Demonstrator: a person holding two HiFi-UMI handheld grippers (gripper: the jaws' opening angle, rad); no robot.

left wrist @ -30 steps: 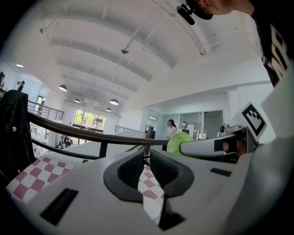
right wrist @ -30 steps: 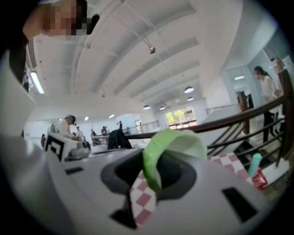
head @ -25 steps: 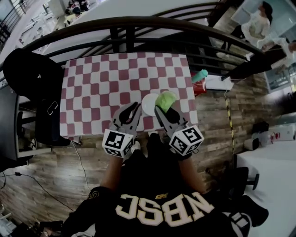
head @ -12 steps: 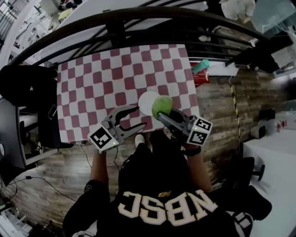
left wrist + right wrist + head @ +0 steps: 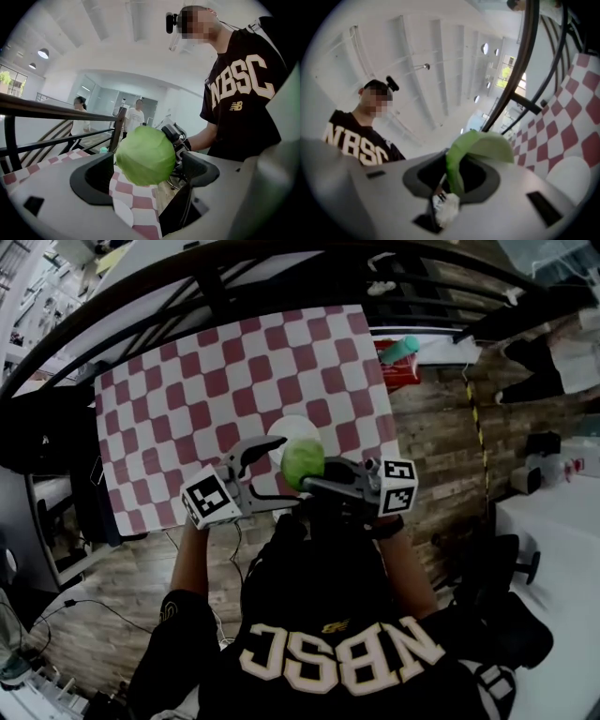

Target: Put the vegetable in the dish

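My right gripper (image 5: 457, 180) is clamped on a leaf of the cabbage (image 5: 480, 146), which sits at its jaw tips. My left gripper (image 5: 145, 183) stands wide and empty, facing it. Just beyond lies the white dish (image 5: 292, 426). The carry looks nearly done; lowering and release remain.

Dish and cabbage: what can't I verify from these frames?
- Head view: the cabbage covers part of the dish; whether they touch cannot be told.
- Right gripper view: the right gripper hides all but one leaf of the cabbage; the frame edge cuts off the dish.
- Left gripper view: a jaw hides all but a sliver of the dish.
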